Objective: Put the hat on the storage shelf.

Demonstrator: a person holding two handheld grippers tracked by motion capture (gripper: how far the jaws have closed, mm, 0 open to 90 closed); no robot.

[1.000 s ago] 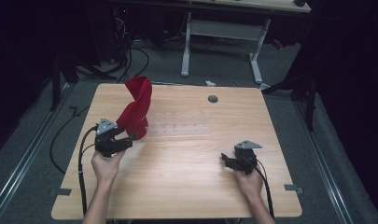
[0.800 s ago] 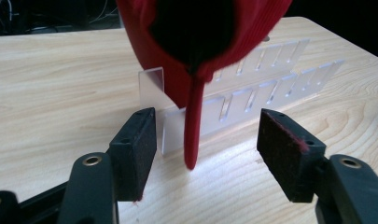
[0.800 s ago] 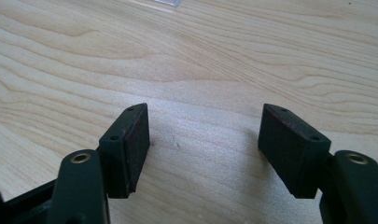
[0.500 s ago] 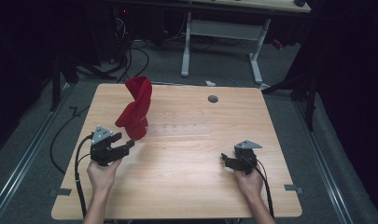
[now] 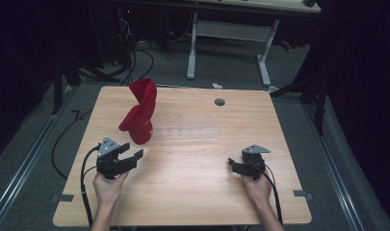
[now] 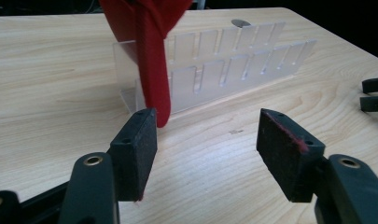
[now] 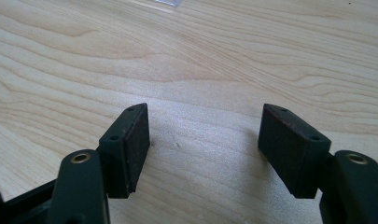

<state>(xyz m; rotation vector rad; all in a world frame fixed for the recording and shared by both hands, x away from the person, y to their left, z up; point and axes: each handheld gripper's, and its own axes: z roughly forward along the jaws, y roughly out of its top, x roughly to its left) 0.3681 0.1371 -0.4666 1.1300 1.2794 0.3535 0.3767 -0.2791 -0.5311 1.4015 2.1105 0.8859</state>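
A red cloth [image 5: 139, 113] hangs over the left end of a clear plastic slotted rack [image 5: 188, 130] on the wooden table [image 5: 192, 202]. My left gripper [image 5: 131, 154] stands open just in front of the cloth, a short way off it. In the left gripper view, the cloth's hanging tip [image 6: 154, 79] drops close to the left pad [image 6: 136, 149] in front of the rack [image 6: 233, 65], and nothing lies between the jaws of this gripper [image 6: 207, 154]. My right gripper [image 5: 232, 166] rests open at the near right, and its view shows the gripper [image 7: 205, 149] over bare wood.
A round grey cable hole [image 5: 219, 102] sits near the table's far edge. The other gripper's jaw tips [image 6: 374, 93] show at the right edge of the left gripper view. Cables trail from both grippers toward the near edge. Dark floor and a desk frame [image 5: 231, 43] lie beyond.
My left gripper has drawn back from the red cloth toward the near edge. The cloth stays draped on the rack. The right gripper has not moved.
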